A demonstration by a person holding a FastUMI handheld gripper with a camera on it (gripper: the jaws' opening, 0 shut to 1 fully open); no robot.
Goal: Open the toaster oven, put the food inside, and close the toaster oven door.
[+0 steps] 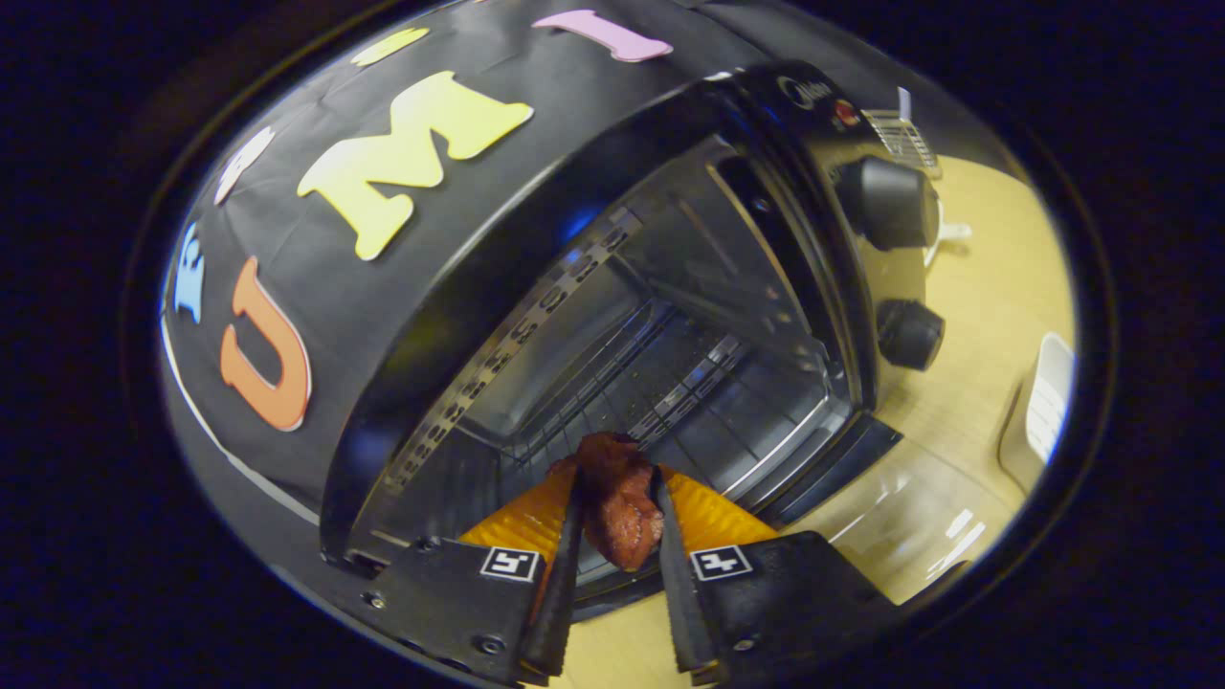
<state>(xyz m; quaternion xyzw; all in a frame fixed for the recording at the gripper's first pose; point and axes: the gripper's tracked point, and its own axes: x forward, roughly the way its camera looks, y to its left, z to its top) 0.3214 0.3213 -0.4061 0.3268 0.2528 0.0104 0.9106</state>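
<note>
Toaster oven (536,316): black casing, tilted in the gripper view, door open; the chamber faces the jaws and lies directly beyond them. Interior walls are reflective metal, with a slotted strip running along the upper inner side.

Table (976,402): pale wood surface, under the oven and extending off to the right of the jaws; glossy reflections on it near the oven's lower front edge.

Wire rack (689,383): inside the chamber, just ahead of the fingertips, bars running toward the back wall.

Gripper (617,483): two fingers closed to a narrow gap, both pressing on the food from either side; a square marker tag sits on each finger body.

Upper knob (885,203) and lower knob (909,335): dark, round, on the oven's control panel, right of the chamber and well beyond the jaws.

White object (1043,407): on the table, far right of the jaws, partly cut off; kind cannot be told.

Food (617,498): reddish-brown, irregular piece, held between the fingers near their tips, its upper end reaching past them to the chamber's mouth, above the front edge of the rack.
</note>
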